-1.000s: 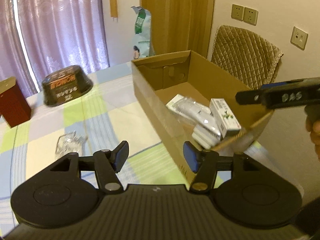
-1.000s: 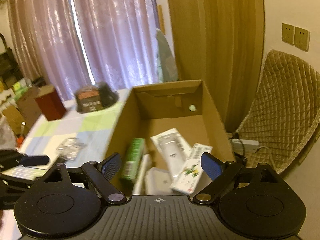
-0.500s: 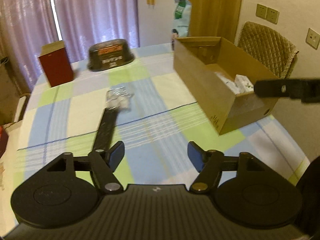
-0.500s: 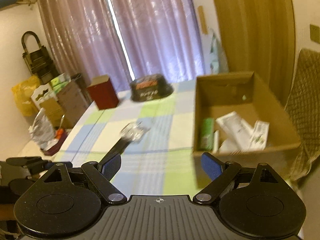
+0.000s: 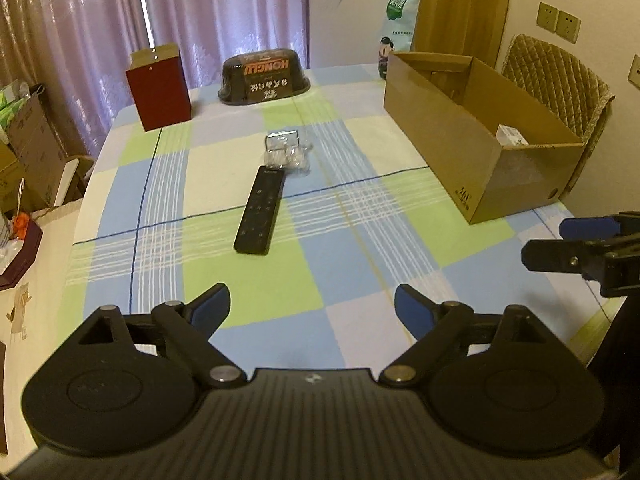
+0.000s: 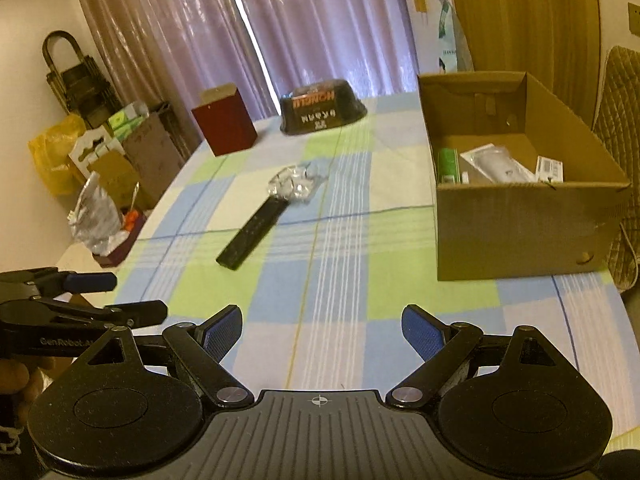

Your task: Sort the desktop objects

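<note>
Left gripper [image 5: 312, 312]: jaws spread wide, nothing between the blue pads; it hangs above the near part of the table [image 5: 348, 248], facing across it.
Right gripper [image 6: 322, 334]: likewise spread and empty, beside the left one, its view turned a little toward the box.
Remote [image 5: 261, 211]: a long black one, flat on the checked cloth, straight ahead of the left gripper and well apart from it; ahead and to the left of the right gripper.
Clear plastic packet [image 5: 286, 154]: crinkled, with something metallic inside, touching or overlapping the far end of the remote.
Cardboard box [image 5: 472, 148]: open-topped, ahead and to the right of both grippers; the right wrist view shows a green carton [image 6: 447, 164], a white pouch [image 6: 496, 166] and a small white box [image 6: 550, 169] already inside.
Not for sorting, I judge: a red box [image 5: 160, 88], a dark lidded tub [image 5: 264, 76] and a snack bag [image 5: 397, 26] at the far edge.
Step in hand: between items; both tools are free, and two loose things remain on the cloth.
Next move: probably reach forward for the remote, the nearer piece. It lies flat and thin, so the jaws must come down across its narrow width and close on its long edges without dragging the packet along.
Risk: the packet's slippery film may slide once the remote shifts.
</note>
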Demonstrator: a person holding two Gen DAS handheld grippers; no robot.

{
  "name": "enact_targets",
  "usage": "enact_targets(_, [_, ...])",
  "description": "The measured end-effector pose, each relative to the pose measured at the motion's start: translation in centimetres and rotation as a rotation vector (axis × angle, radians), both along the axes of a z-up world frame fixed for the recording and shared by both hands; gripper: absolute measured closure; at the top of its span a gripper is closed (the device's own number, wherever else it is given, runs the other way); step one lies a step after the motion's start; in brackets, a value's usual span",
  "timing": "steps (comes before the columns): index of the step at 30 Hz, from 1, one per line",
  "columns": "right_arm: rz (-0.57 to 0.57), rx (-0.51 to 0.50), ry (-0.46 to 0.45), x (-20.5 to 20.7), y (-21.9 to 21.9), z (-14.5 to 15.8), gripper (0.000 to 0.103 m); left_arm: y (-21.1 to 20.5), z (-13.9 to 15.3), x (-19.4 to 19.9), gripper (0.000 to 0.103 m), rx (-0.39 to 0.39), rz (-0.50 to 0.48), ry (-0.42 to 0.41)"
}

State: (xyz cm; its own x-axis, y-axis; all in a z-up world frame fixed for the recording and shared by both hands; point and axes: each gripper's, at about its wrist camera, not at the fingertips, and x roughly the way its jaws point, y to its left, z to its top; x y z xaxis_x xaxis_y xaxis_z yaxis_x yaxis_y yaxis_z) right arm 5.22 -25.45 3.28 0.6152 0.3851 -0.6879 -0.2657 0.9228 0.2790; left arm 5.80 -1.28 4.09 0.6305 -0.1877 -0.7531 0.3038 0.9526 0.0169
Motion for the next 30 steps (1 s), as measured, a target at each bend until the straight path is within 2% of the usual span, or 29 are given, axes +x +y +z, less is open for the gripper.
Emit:
enact_targets(12, [0.029,-0.025,0.033,3.0,1.3,-1.8,0.013,1.3,-2.6,3.3,0.016,0.023,0.007,0.005])
enact_targets(19, [0.081,-0.036,0.033,7.6,3.6,-3.4,0.013,2.2,-5.4,8.1,0.020,0.067,-0.028,0.024])
enact_targets(22, [0.102,-0.044,0.027,9.7,4.4,-4.0,0.013,2.4,-6.6,10.3,0.023,0.062,-0.039,0.038])
enact_targets(30, [0.166,-0.105,0.016,15.1,6.1,-5.7,0.013,1.6,-9.5,14.9,0.023,0.067,-0.084,0.061])
